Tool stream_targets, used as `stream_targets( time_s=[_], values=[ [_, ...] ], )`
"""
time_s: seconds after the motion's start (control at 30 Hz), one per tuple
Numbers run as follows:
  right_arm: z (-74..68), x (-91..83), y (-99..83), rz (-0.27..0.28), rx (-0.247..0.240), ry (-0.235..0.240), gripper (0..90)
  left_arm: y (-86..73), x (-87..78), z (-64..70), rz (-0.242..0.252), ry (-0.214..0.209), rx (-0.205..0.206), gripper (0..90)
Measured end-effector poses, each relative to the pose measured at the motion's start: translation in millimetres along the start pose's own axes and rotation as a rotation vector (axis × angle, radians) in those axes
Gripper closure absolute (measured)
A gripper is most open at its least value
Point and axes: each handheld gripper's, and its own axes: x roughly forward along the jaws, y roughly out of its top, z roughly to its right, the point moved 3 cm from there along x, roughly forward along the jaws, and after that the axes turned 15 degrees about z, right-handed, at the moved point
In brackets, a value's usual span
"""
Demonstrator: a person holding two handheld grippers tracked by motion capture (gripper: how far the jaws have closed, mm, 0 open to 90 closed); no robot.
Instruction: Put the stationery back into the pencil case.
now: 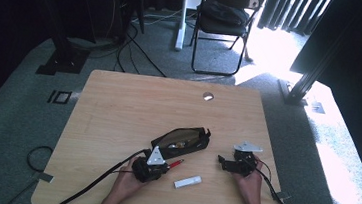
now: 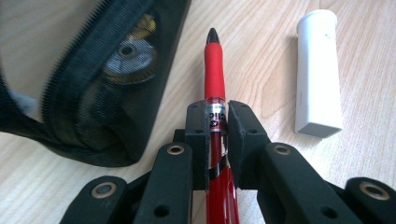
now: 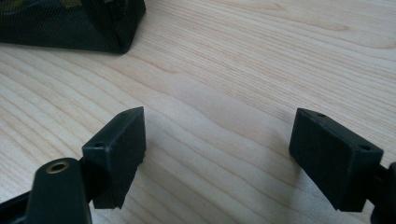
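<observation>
Left gripper point(image 2: 217, 140), seen along its 2 black jaws in the left gripper view: both jaws are clamped on a red pen point(image 2: 215, 79) at the clear band printed with lettering, just behind the red grip. The pen's black tip points straight ahead of the jaws, and its rear passes back between them toward the camera. Just beside the jaws on one side lies an open black mesh pencil case point(image 2: 107, 88), its zipper edge turned toward the pen and round metallic items visible through the mesh; whether case and pen touch cannot be told. On the other side of the jaws, apart from the pen, a white rectangular cap-like tube point(image 2: 317, 70) lies flat on the wooden table point(image 2: 261, 42).

Right gripper point(image 3: 217, 156), seen in the right gripper view: its 2 jaws stand wide apart with bare wood grain between them, nothing grasped. A corner of the case lies ahead of that gripper and off to one side.

High view: left gripper point(image 1: 151, 167) sits just near of the case point(image 1: 181, 141), the pen point(image 1: 175, 163) projecting from it; the white tube point(image 1: 187, 182) lies between the 2 grippers; right gripper point(image 1: 223, 162) is held well apart from the left.
</observation>
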Motion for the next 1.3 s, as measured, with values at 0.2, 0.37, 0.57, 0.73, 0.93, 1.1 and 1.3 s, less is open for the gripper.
stream_targets(
  time_s=[0.2, 0.37, 0.57, 0.73, 0.93, 1.1, 1.3],
  values=[
    [0.0, 0.0, 0.0, 0.000, 0.000, 0.000, 18.5, 6.1, -6.3, -1.9, 0.013, 0.004, 0.007, 79.7],
    [0.0, 0.0, 0.0, 0.000, 0.000, 0.000, 18.6, 9.9, -10.1, -1.6, 0.029, -0.007, 0.004, 79.7],
    [0.0, 0.0, 0.0, 0.000, 0.000, 0.000, 18.5, 14.0, -15.0, -2.3, 0.044, -0.004, 0.005, 79.7],
    [0.0, 0.0, 0.0, 0.000, 0.000, 0.000, 18.5, 17.7, -19.2, -2.4, 0.055, -0.006, 0.012, 79.7],
    [0.0, 0.0, 0.0, 0.000, 0.000, 0.000, 18.6, 23.4, -24.2, -0.1, 0.069, -0.008, 0.026, 79.7],
    [0.0, 0.0, 0.0, 0.000, 0.000, 0.000, 18.5, 29.1, -27.2, 0.2, 0.075, -0.014, 0.038, 79.7],
    [0.0, 0.0, 0.0, 0.000, 0.000, 0.000, 18.6, 33.9, -31.9, -1.0, 0.087, -0.016, 0.042, 79.7]
  ],
)
